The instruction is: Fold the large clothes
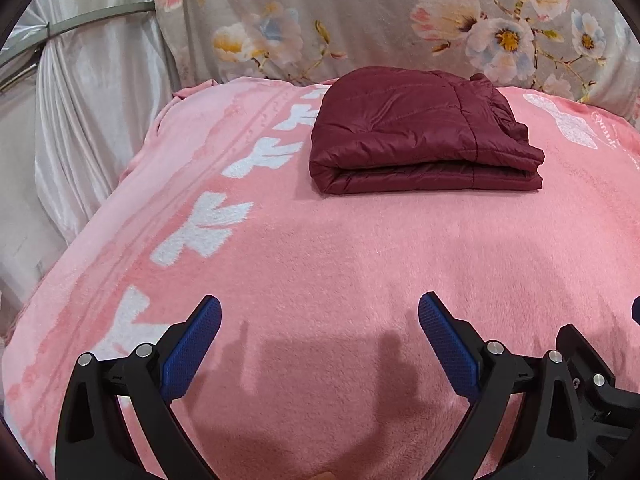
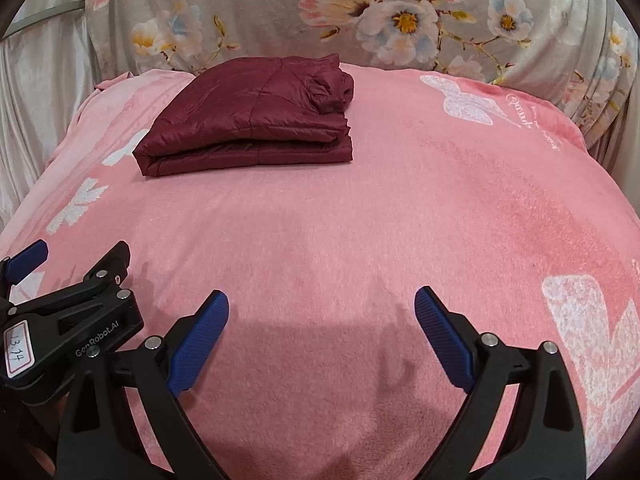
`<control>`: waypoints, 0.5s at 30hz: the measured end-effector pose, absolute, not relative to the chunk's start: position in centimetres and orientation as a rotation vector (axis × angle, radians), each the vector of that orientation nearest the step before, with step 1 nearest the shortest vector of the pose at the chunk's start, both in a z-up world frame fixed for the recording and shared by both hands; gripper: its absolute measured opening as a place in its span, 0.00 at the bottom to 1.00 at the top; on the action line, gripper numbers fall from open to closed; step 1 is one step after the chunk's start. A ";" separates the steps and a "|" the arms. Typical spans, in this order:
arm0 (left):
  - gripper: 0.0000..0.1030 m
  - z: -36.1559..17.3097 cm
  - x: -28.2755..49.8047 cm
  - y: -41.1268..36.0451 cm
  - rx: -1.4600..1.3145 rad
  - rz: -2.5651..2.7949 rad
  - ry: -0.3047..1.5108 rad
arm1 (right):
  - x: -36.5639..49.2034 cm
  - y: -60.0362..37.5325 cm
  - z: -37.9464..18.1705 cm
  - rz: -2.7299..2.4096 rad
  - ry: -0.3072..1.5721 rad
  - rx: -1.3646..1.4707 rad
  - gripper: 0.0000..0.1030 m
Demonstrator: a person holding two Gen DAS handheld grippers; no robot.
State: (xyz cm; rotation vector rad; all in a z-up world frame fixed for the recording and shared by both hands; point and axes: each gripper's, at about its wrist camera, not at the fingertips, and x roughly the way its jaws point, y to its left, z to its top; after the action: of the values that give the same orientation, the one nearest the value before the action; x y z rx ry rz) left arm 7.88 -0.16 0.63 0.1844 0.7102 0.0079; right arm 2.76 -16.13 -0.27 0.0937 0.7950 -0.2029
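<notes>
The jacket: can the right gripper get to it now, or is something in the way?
Probably yes. The right gripper is open and empty, and only bare pink blanket lies between it and the folded jacket. The left gripper is off to the side, not in the path.

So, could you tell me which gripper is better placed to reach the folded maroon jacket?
Left, probably, though narrowly: the jacket lies almost straight ahead of the open left gripper, but left of the open right gripper.
</notes>
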 end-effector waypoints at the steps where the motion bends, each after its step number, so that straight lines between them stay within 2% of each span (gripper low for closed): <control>1: 0.93 0.6 7.9 -0.2 0.186 0.006 0.714 | 2.7 -16.1 -0.3 -0.202 0.796 0.096 0.89; 15: 0.89 0.3 8.1 -0.7 0.203 0.011 0.723 | 2.8 -16.4 -0.5 -0.203 0.800 0.098 0.89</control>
State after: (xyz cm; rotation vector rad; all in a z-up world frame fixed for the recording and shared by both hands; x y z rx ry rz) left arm 8.06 -0.68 0.35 0.2033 0.7232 0.0113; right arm 2.82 -16.43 -0.48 0.0981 0.8005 -0.2031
